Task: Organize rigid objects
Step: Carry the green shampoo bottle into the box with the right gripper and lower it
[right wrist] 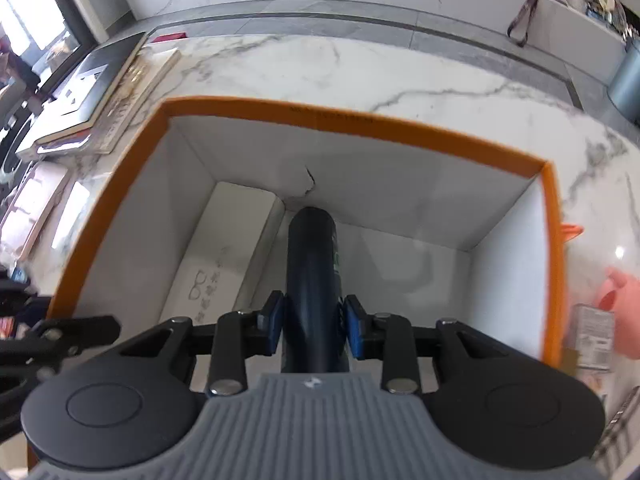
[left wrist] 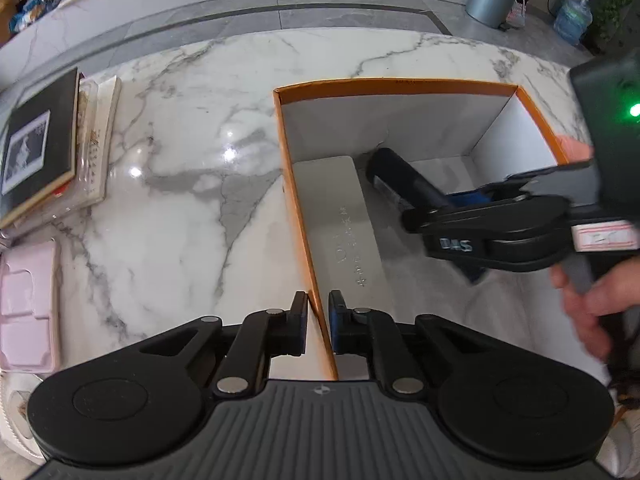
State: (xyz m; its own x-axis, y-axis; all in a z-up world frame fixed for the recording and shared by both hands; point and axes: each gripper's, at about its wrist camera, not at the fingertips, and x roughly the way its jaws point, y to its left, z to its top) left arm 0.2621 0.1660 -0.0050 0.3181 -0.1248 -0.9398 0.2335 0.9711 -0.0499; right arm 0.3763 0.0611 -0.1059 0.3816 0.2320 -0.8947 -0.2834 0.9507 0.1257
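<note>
An open orange box [left wrist: 400,82] with white inner walls stands on the marble table. My left gripper [left wrist: 319,326] is shut on the box's left wall near the front corner, one finger outside and one inside. A white glasses case [left wrist: 344,220] lies flat along that wall inside the box. My right gripper [right wrist: 313,328] is shut on a dark blue cylindrical bottle [right wrist: 312,264] and holds it low inside the orange box [right wrist: 320,120], tipped toward the far wall beside the glasses case [right wrist: 228,248]. In the left wrist view the bottle [left wrist: 400,176] reaches toward the box's back.
A stack of books [left wrist: 44,144] and a pink tray [left wrist: 28,304] lie on the table's left side. A pink object [right wrist: 616,300] and a small labelled pack [right wrist: 592,336] sit right of the box. A person's hand [left wrist: 592,292] holds the right gripper's handle.
</note>
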